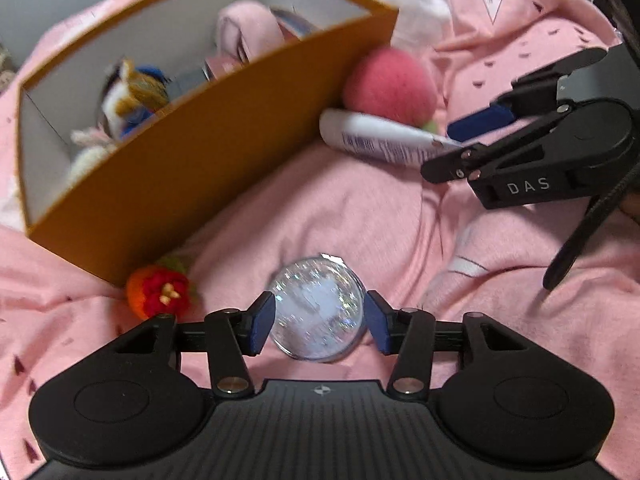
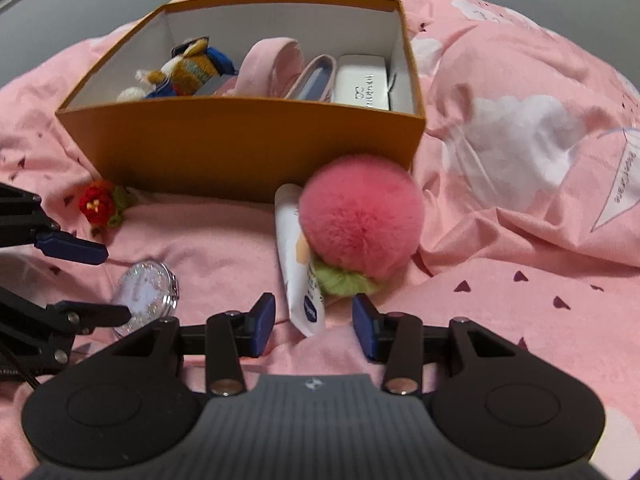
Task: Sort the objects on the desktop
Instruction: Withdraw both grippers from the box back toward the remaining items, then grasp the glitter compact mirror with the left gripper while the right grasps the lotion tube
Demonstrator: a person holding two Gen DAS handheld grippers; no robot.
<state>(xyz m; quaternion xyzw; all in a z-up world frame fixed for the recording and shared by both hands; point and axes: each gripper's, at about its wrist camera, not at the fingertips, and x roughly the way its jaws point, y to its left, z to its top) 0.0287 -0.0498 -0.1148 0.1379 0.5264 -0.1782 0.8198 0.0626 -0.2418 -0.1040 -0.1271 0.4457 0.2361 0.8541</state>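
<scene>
left gripper (image 1: 318,320) spread around the glitter disc (image 1: 318,312), right gripper (image 2: 314,322) spread at the tube (image 2: 298,276); next, pinch each and lift to the box (image 2: 248,148).

Fluffy pink pompom (image 2: 360,216) lies on matt pink cloth (image 2: 520,300) beside a glossy, glittery clear disc (image 1: 318,310).
</scene>
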